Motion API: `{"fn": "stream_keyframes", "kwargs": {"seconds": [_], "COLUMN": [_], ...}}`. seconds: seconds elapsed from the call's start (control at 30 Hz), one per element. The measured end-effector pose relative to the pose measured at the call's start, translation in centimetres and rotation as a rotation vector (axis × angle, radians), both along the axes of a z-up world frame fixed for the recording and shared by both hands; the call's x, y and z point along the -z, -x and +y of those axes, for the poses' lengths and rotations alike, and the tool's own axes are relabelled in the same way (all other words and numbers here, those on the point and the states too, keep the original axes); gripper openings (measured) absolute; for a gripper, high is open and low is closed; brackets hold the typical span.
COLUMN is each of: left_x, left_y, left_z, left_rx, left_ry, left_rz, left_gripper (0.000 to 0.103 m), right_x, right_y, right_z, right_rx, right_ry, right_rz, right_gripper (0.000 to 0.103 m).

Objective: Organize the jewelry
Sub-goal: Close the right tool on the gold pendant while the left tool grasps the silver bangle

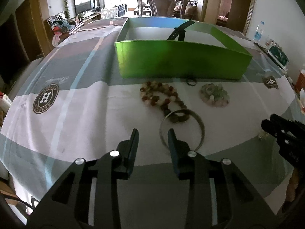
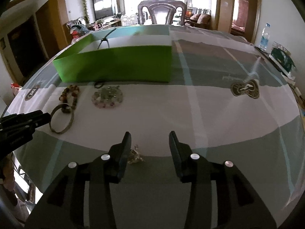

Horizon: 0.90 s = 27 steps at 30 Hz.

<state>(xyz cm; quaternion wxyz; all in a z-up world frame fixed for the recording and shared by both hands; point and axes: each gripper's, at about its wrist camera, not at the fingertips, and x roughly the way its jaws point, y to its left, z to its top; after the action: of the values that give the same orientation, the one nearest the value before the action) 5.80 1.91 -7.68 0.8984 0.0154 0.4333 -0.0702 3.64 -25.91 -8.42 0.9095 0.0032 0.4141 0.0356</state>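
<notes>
A green open box [image 1: 179,61] [image 2: 116,64] stands on the table with a black watch strap [image 1: 180,30] [image 2: 104,39] leaning inside. In front of it lie a brown-and-cream bead necklace [image 1: 162,97] [image 2: 70,95], a metal bangle [image 1: 200,126] [image 2: 71,123], a small dark ring [image 1: 191,81] [image 2: 99,84] and a pale green-pink bead bracelet [image 1: 214,94] [image 2: 107,96]. My left gripper [image 1: 153,135] is open, its right finger over the bangle's near-left rim. My right gripper [image 2: 149,139] is open and empty; a small clear trinket [image 2: 135,155] lies beside its left finger.
The table wears a grey, white and teal cloth [image 1: 66,95] with round logos. A dark wooden chair [image 1: 162,2] stands behind the far edge. A water bottle [image 2: 265,37] and a dark green packet [image 2: 282,57] sit at the right edge.
</notes>
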Motion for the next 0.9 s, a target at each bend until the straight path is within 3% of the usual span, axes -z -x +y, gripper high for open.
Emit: {"fn": "stream_keyframes", "kwargs": {"seconds": [0.5, 0.67, 0.9], "left_x": [1.2, 1.2, 1.3], "left_y": [-1.2, -1.3, -1.1], "left_z": [-1.7, -1.5, -1.7], "left_rx": [0.003, 0.004, 0.005], "left_ry": [-0.034, -0.031, -0.041], "left_rz": [0.011, 0.002, -0.013], "left_gripper": [0.032, 0.032, 0.028], "right_x": [1.6, 1.6, 1.4], "right_y": [0.6, 0.8, 0.7], "right_z": [2.8, 3.0, 2.3], "right_rx": [-0.1, -0.124, -0.102], "right_ry": [0.039, 0.032, 0.01], "right_rz": [0.045, 0.041, 0.036], "right_gripper": [0.041, 0.021, 0.02]}}
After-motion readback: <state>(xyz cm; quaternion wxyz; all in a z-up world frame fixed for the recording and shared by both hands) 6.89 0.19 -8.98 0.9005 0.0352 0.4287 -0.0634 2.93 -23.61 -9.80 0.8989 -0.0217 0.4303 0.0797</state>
